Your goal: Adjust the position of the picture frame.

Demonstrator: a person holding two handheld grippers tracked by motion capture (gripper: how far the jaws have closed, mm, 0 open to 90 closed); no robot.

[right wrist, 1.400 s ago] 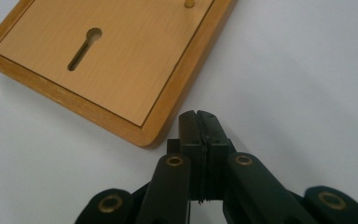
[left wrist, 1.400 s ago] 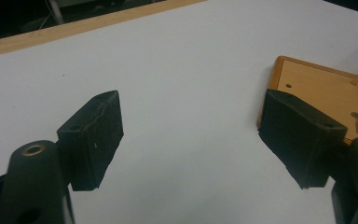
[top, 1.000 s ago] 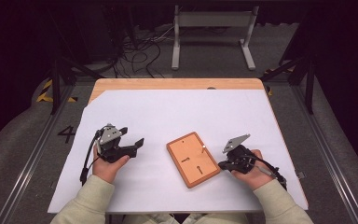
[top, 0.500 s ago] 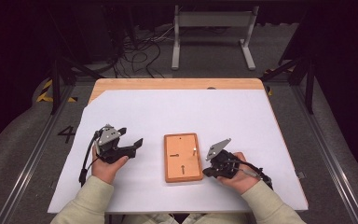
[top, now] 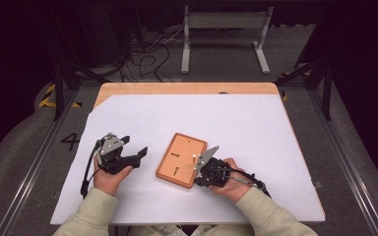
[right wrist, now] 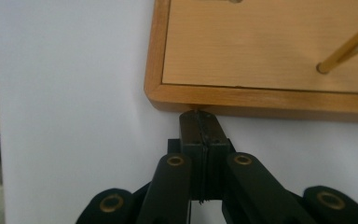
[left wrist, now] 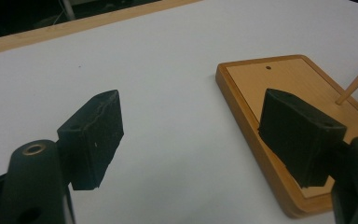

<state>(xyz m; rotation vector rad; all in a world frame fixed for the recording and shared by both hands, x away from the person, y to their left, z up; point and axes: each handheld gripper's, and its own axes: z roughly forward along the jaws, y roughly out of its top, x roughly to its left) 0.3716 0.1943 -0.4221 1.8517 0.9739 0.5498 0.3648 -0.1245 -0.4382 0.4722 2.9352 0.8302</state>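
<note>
Pressing closed jaws against the near-right edge of the wooden board [right wrist: 261, 100], the right tongs [right wrist: 199, 116] hold nothing. The left tongs [top: 137, 155] rest wide open, well left of the board [top: 182, 160]. It lies near the middle of the counter [top: 275, 128], long axis running near-left to far-right, a thin peg [left wrist: 353, 86] rising from it. The right hand [top: 231, 179] is nearer.

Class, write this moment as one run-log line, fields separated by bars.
right claw: shut, tip against wooden board edge | left claw: open, holding nothing, beside board | board: flat on white sheet, peg upright
</note>
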